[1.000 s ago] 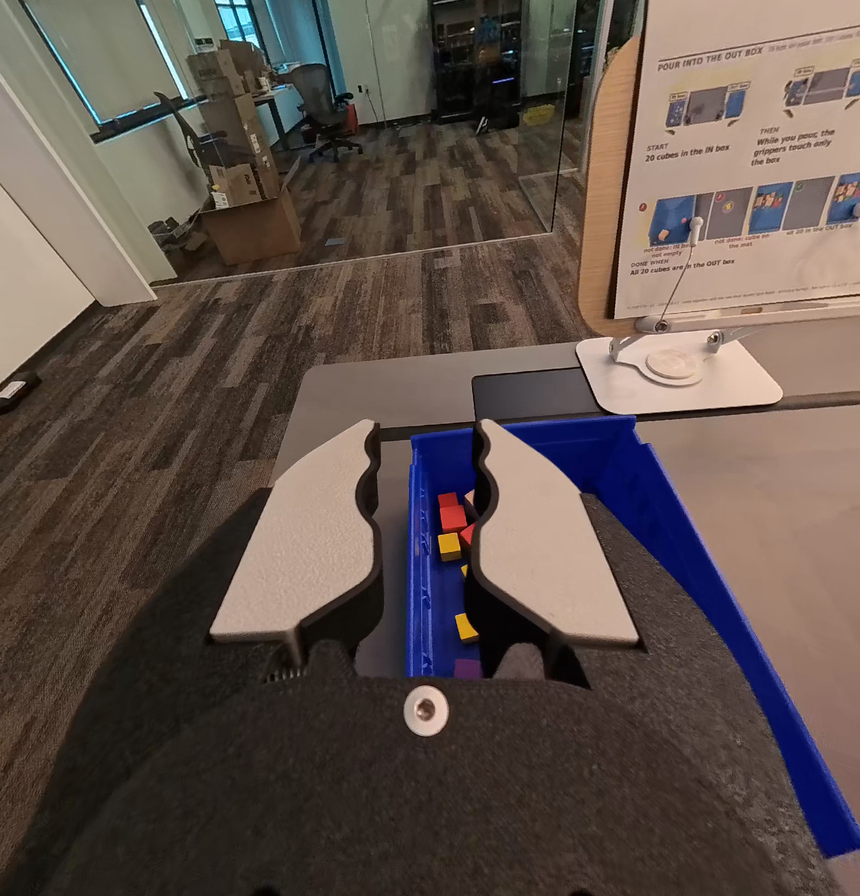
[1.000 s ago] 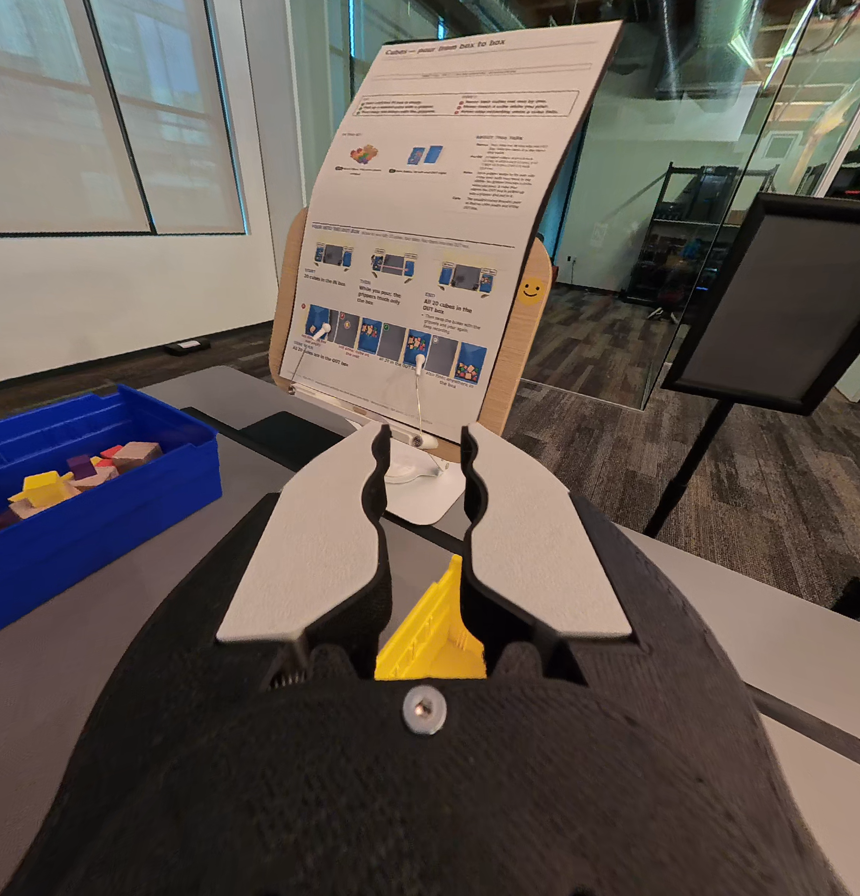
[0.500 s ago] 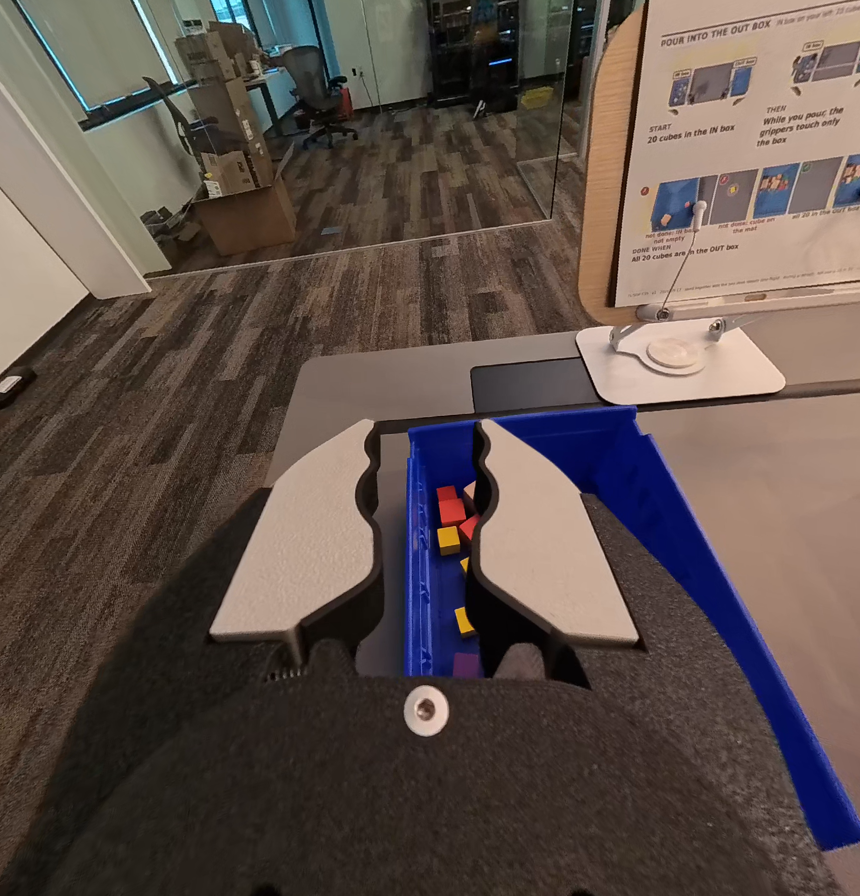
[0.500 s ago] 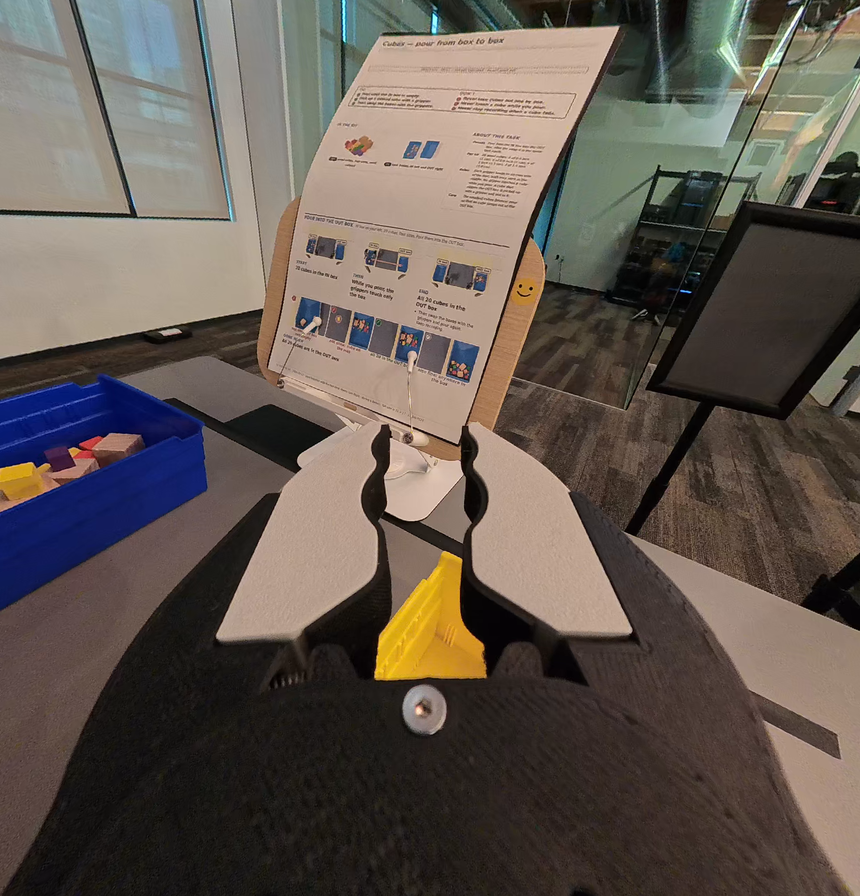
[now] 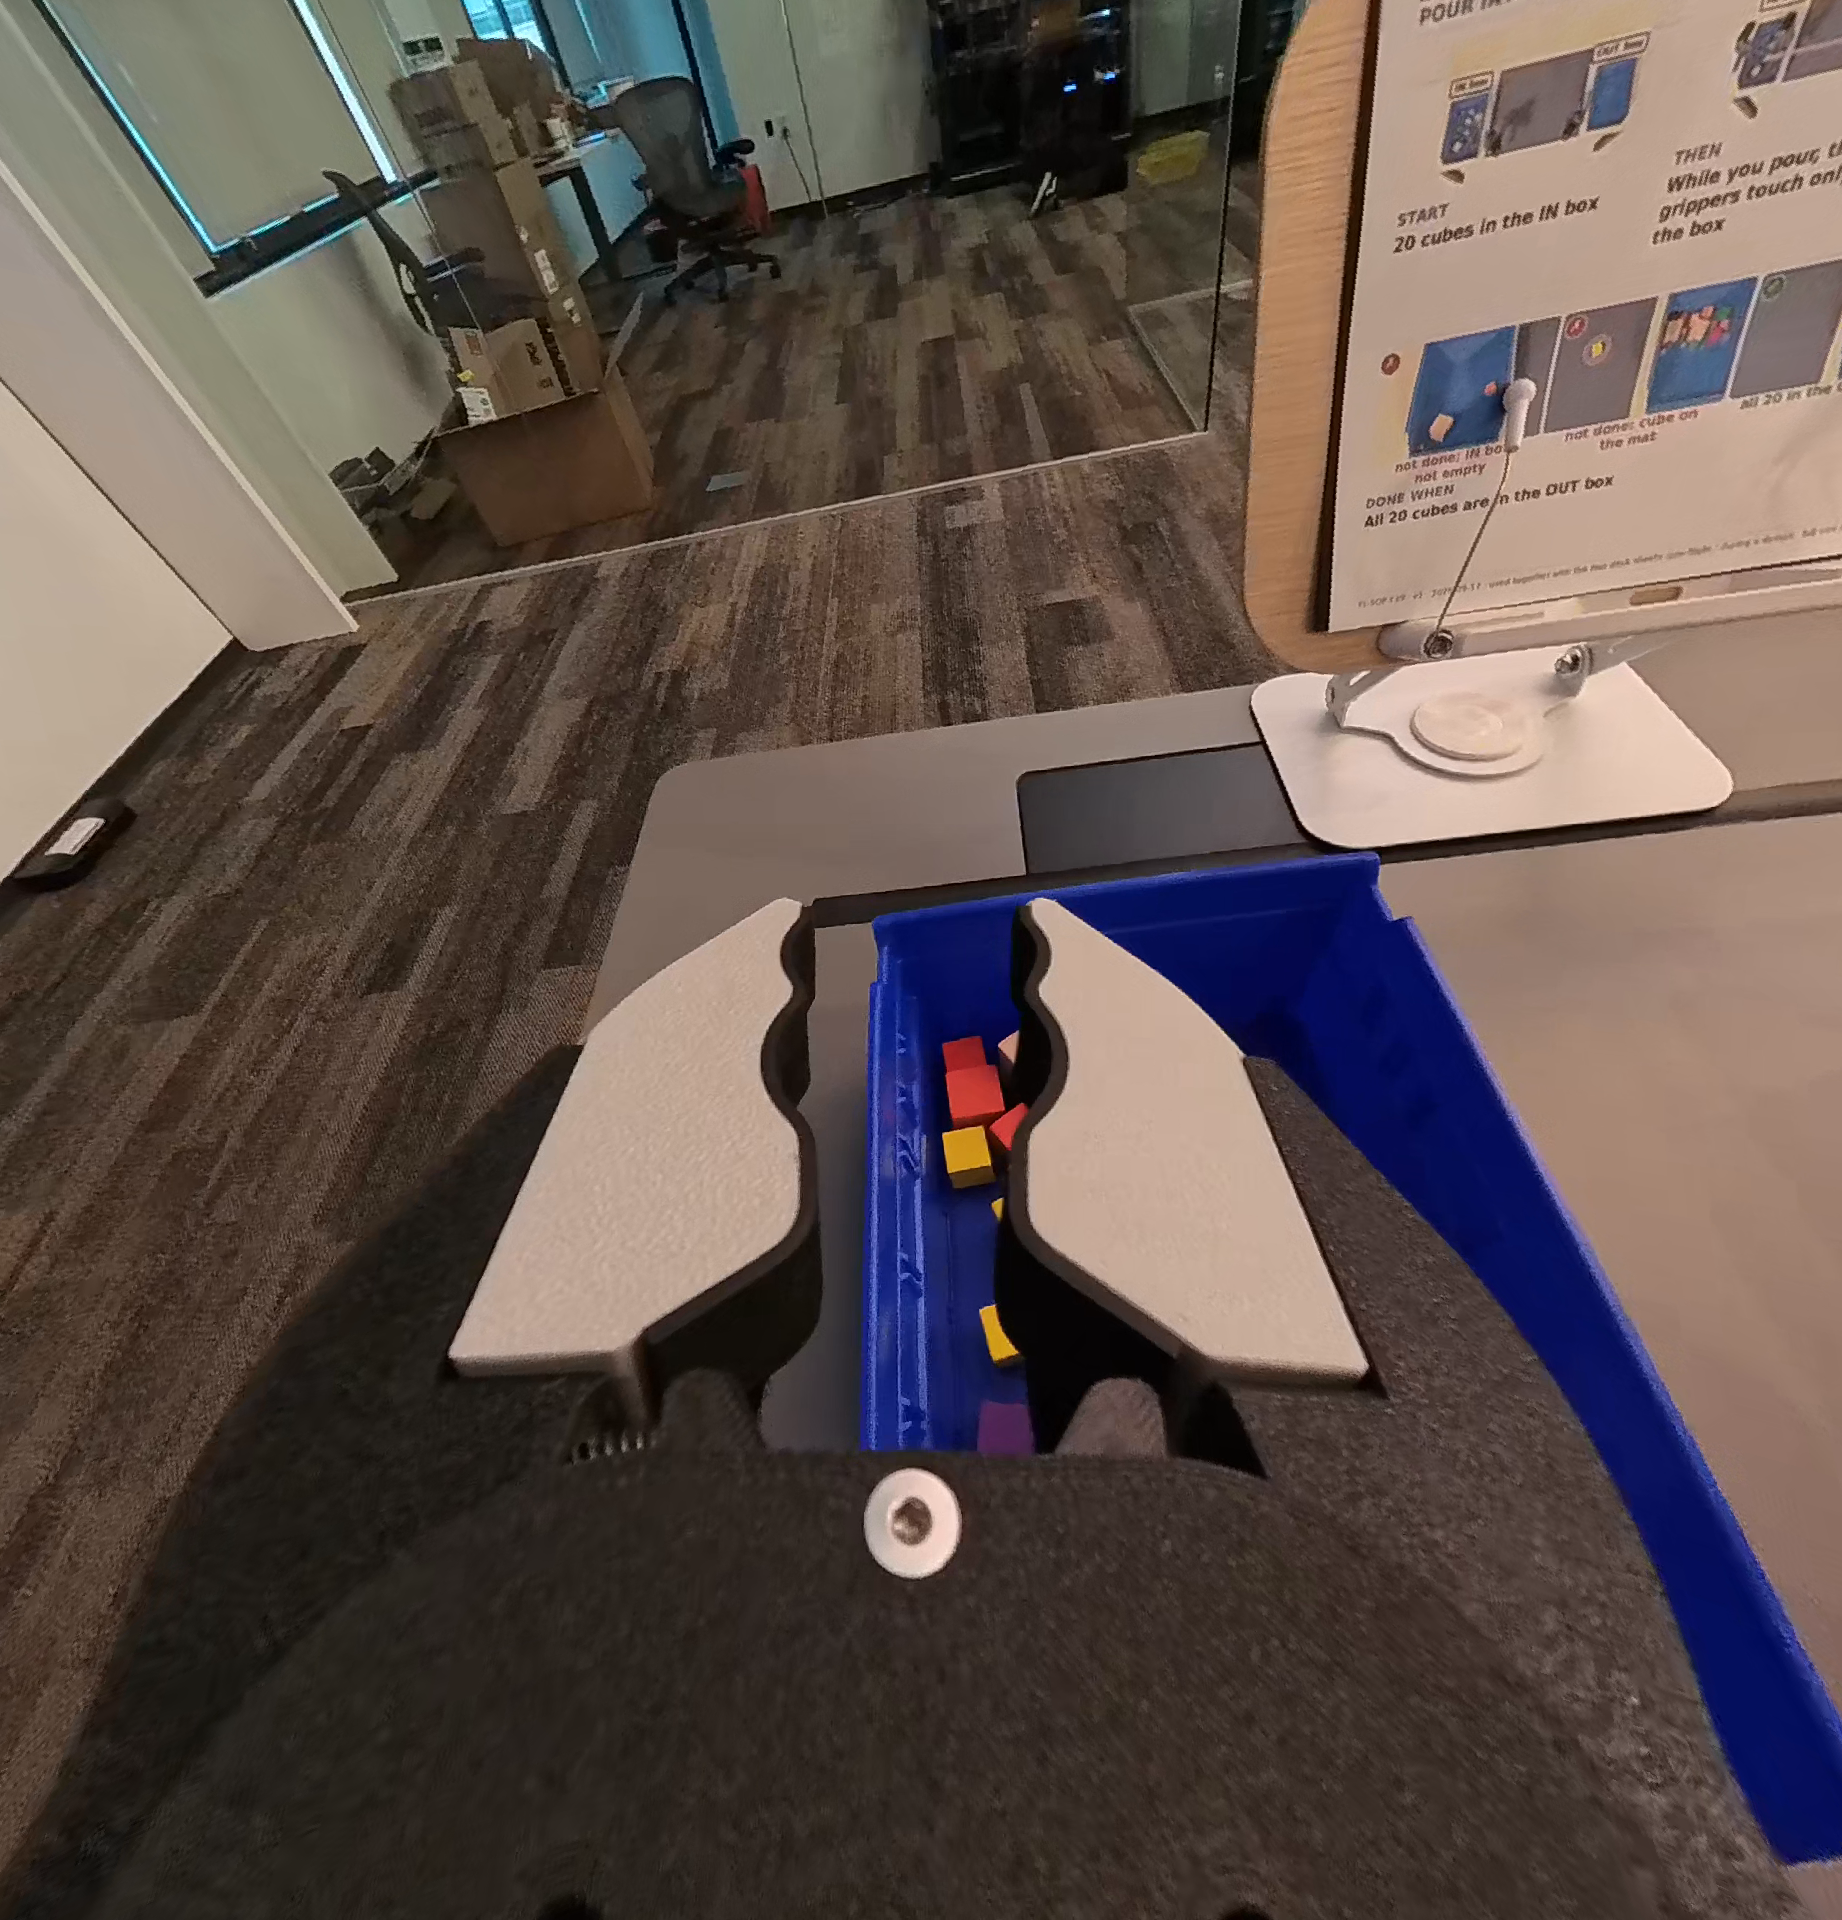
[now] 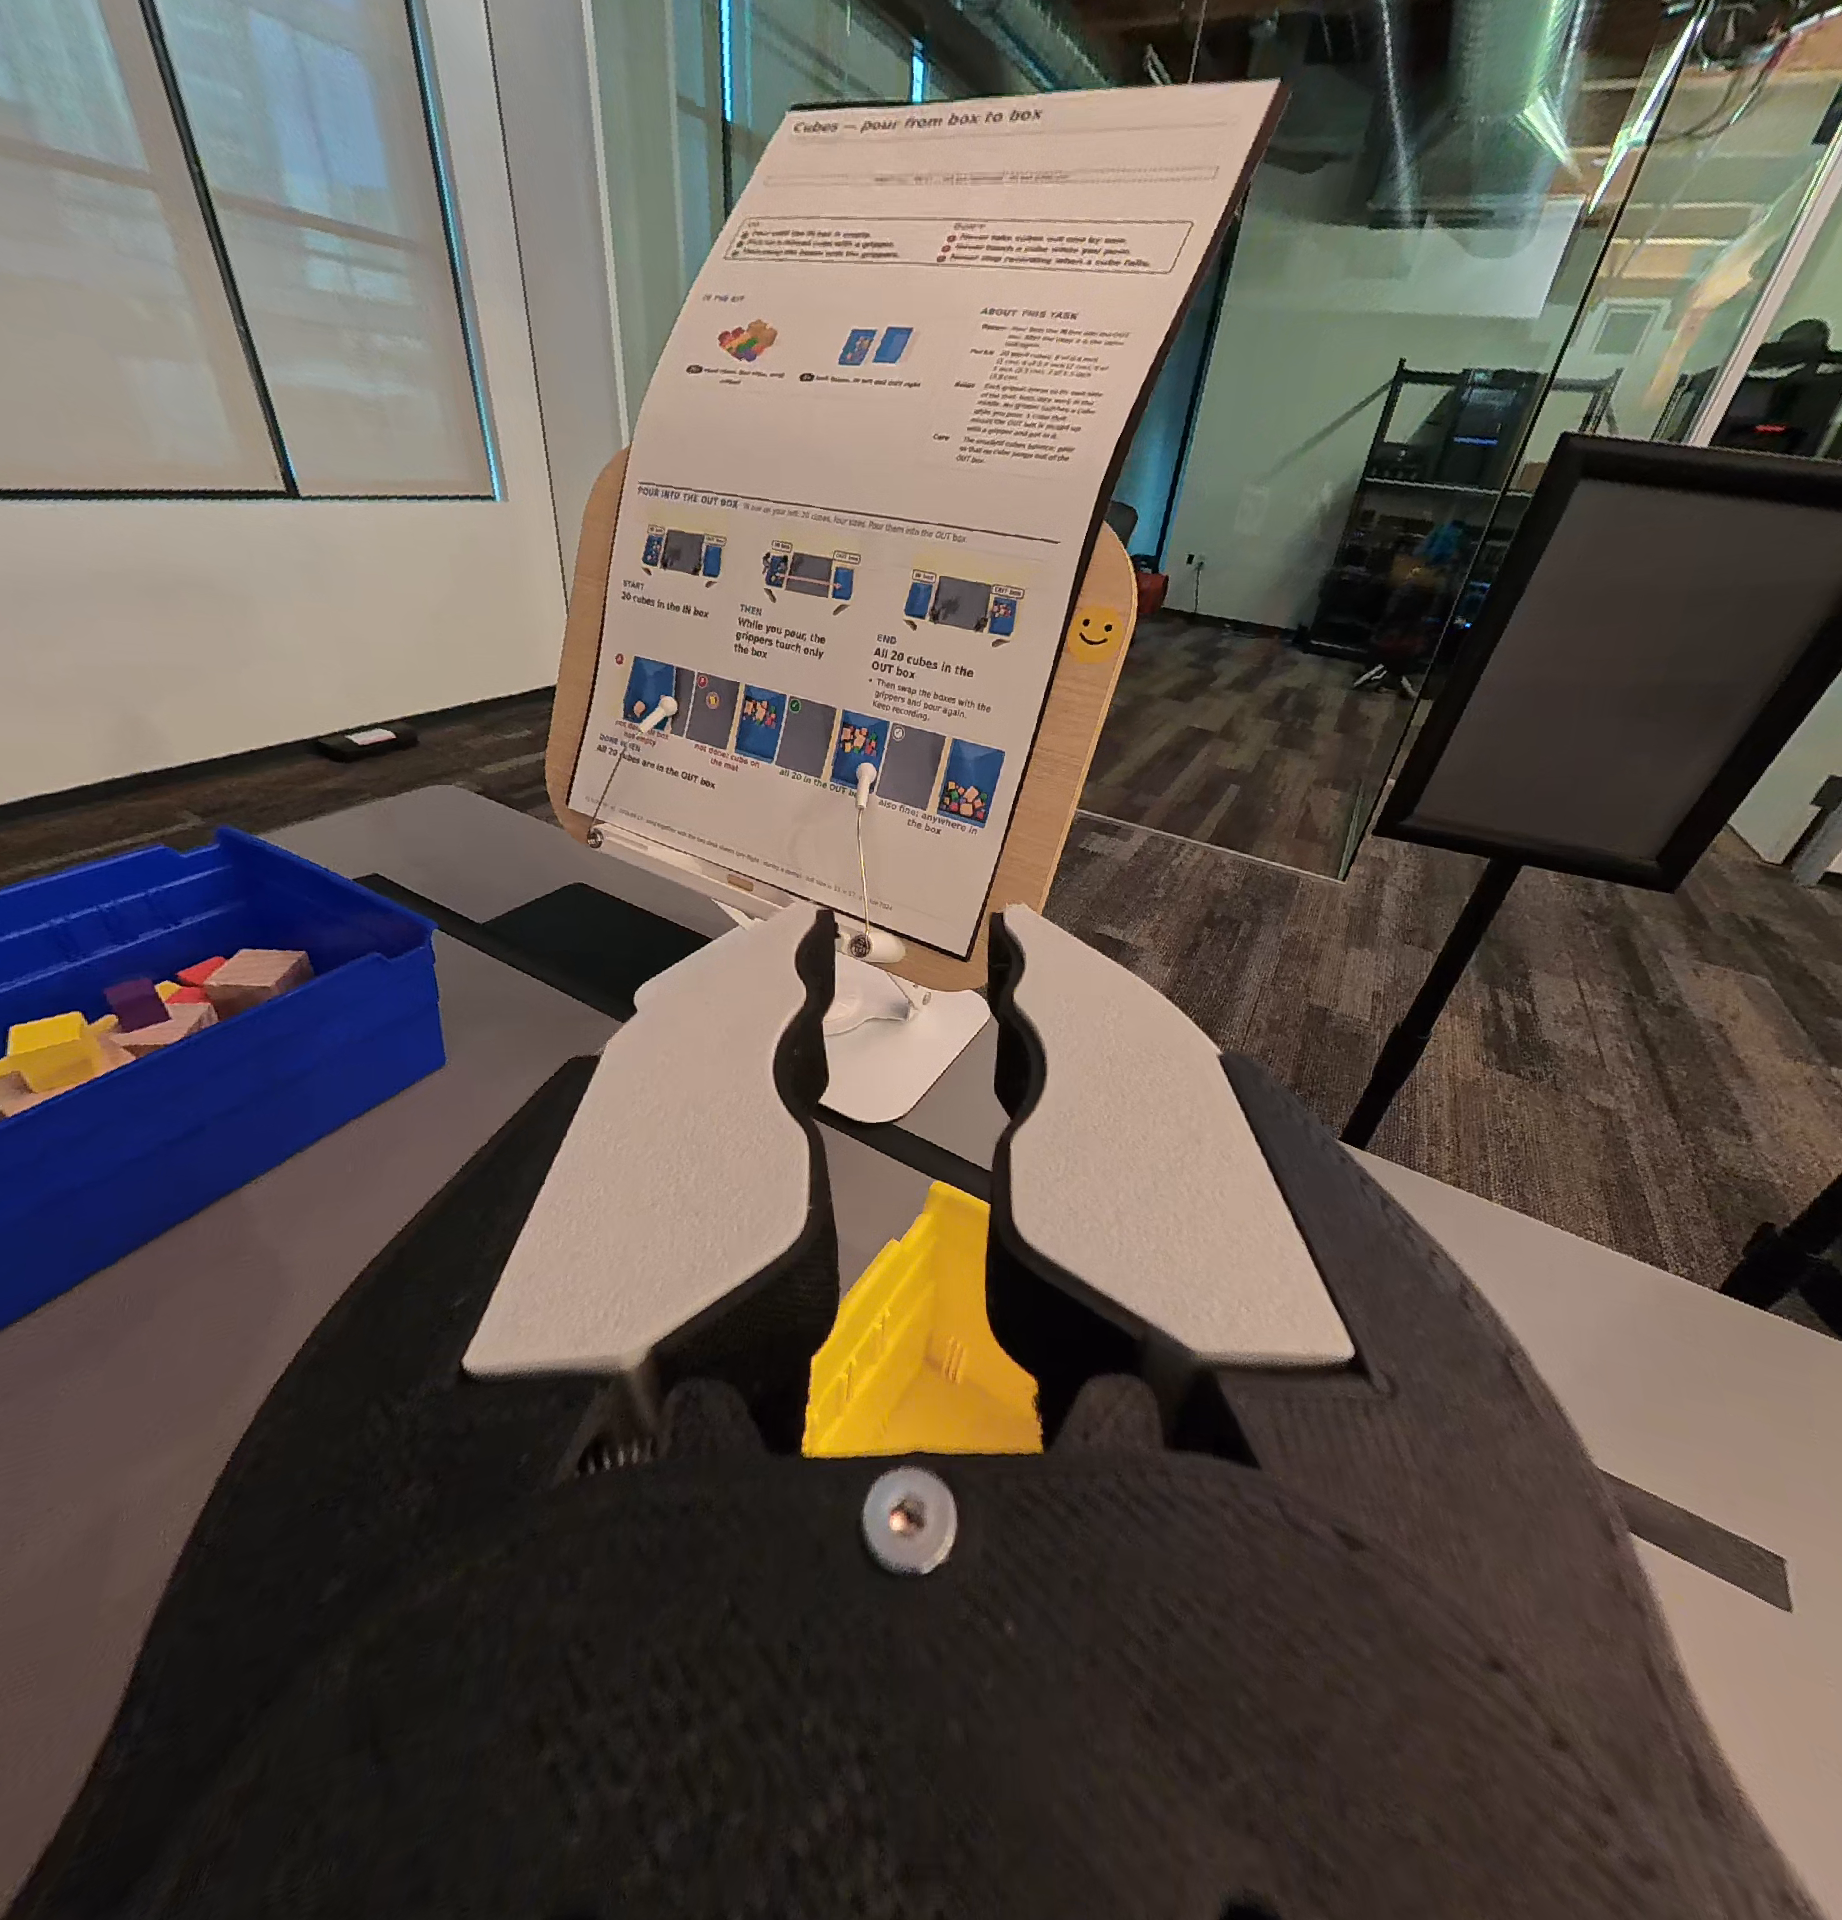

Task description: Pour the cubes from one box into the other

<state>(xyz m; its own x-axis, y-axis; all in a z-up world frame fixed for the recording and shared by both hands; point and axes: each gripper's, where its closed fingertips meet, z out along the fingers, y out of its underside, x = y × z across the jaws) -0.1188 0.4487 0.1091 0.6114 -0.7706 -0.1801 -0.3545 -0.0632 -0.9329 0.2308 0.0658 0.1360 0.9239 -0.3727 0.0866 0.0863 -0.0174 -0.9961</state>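
The box [image 5: 1519, 1195] wall is straddled by the left gripper [image 5: 912, 925], with cubes [image 5: 974, 1091] inside between its fingers. Ahead and rightward, a sign stand [image 5: 1488, 758] is set on the table [image 5: 844, 810].

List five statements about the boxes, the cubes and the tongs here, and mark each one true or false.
1. The blue box holds coloured cubes. True.
2. The left tongs straddle a wall of the blue box, with one finger inside it. True.
3. The box between the fingers of the right tongs is red. False: it is a yellow box.
4. Cubes lie scattered on the table beside the blue box. False: every cube in view is inside the blue box.
5. An instruction sheet stands upright beyond the tongs. True.
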